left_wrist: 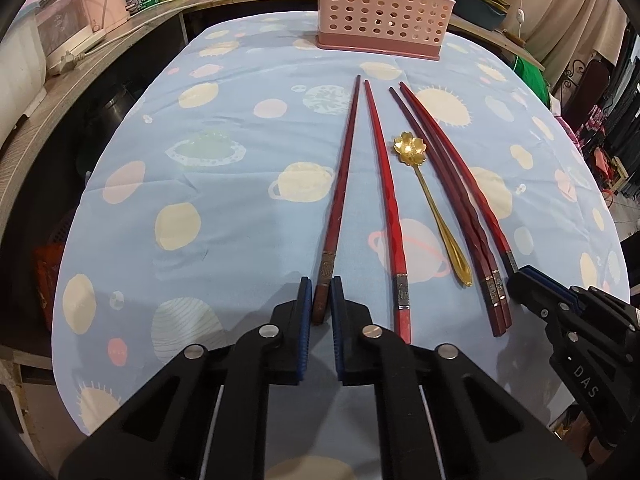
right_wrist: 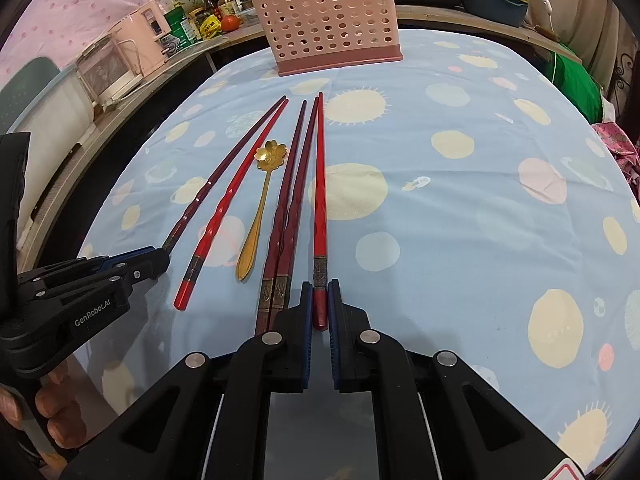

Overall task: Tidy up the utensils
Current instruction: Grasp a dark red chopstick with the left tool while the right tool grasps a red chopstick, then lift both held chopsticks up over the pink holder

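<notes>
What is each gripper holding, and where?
Left gripper: leftmost chopstick, by its thick handle end. Right gripper: rightmost chopstick, also by its handle end.

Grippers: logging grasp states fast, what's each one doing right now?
Left gripper: shut on the leftmost chopstick.
Right gripper: shut on the rightmost chopstick.

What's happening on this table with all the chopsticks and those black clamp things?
A person holds a clamp tool in each hand and is tidying utensils. The left tool is closed around the end of the leftmost chopstick; the right tool is closed around the end of the rightmost chopstick. Both chopsticks appear to lie on the tablecloth. Three more chopsticks and a gold spoon lie between them. The pink basket stands at the far end.
</notes>
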Demonstrator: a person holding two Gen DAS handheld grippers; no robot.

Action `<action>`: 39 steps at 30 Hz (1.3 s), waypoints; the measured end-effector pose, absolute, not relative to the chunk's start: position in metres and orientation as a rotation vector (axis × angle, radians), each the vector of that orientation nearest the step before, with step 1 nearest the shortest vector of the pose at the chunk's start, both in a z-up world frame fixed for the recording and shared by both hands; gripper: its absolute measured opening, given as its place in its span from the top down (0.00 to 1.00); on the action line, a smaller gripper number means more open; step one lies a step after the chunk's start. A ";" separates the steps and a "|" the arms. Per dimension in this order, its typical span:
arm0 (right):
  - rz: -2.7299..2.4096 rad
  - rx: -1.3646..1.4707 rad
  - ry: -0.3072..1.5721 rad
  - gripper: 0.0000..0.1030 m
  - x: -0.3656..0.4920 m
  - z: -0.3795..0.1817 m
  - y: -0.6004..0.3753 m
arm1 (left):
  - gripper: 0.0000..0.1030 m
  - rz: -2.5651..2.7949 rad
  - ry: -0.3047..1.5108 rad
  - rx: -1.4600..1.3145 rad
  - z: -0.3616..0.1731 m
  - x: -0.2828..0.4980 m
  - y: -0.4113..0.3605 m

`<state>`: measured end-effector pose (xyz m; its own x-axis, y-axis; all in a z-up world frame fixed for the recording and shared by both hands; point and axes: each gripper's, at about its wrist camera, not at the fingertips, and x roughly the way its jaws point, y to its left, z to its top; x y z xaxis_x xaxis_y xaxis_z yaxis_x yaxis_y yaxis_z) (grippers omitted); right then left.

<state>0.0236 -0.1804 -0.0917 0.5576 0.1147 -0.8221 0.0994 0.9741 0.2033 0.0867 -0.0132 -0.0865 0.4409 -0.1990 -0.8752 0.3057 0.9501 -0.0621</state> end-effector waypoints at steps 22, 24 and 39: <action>-0.037 0.313 0.764 0.93 0.013 -0.004 -0.221 | 0.93 -0.348 0.947 0.001 -0.004 0.088 -0.002; -0.040 0.319 0.729 0.93 0.014 0.010 -0.228 | 0.93 -0.349 0.919 -0.017 0.010 0.092 0.000; -0.052 0.347 0.551 0.93 0.058 0.085 -0.267 | 0.93 -0.332 0.743 -0.103 0.100 0.156 0.007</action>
<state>0.0580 -0.2666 0.0850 0.8522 0.0440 -0.5214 0.1406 0.9406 0.3090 0.1563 0.0069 0.0998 0.6871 -0.3327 -0.6459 0.2601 0.9427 -0.2089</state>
